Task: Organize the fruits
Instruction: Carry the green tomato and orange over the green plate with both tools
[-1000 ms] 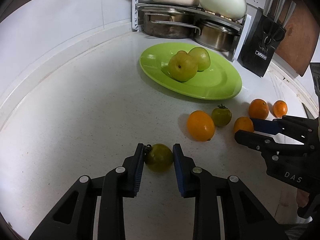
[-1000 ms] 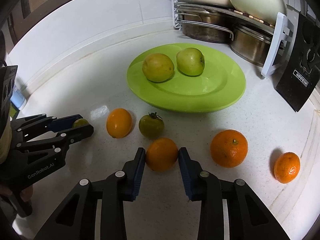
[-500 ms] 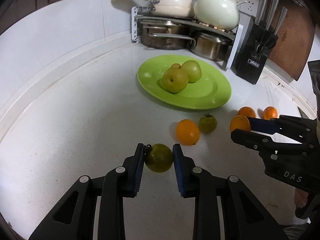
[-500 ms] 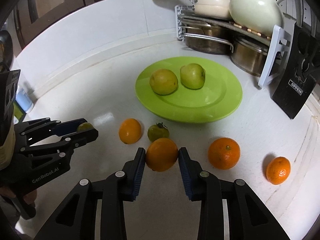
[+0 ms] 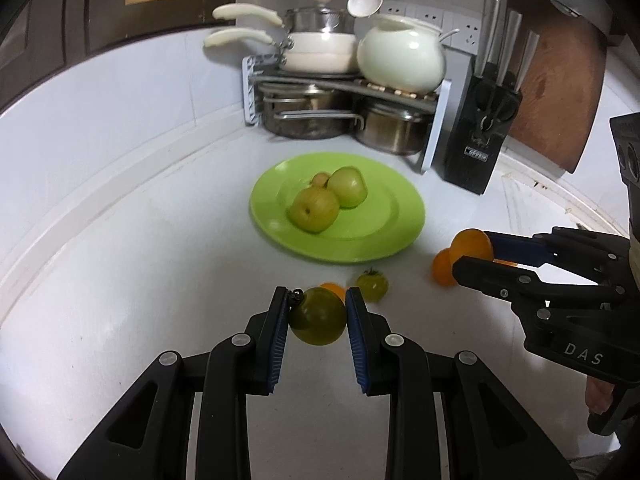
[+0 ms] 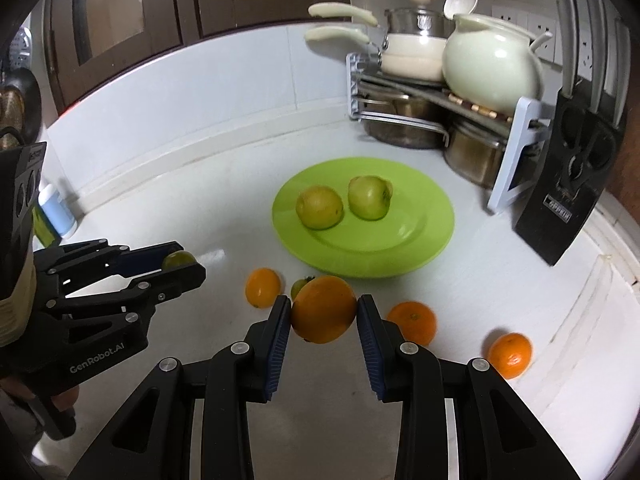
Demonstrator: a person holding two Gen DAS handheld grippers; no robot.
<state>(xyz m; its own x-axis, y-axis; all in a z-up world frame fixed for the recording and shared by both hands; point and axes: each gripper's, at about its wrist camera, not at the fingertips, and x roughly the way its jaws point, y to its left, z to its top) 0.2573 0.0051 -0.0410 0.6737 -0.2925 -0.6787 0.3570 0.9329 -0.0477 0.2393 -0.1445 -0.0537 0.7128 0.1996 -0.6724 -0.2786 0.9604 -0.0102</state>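
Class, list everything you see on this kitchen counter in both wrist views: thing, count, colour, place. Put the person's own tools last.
Round plastic plate: one, lime green, centre of the white counter.
Apples: two, yellow-green, on the plate.
Loose oranges: three, orange, on the counter in front of the plate.
Loose green tomato: one, on the counter between the oranges.
Pot rack: one, white-framed, back corner, steel pots below, cream pans and a pale pot on top.
Knife block: one, black, right of the rack.
Held green tomato: one, between the left gripper's fingers.
Held orange: one, between the right gripper's fingers.
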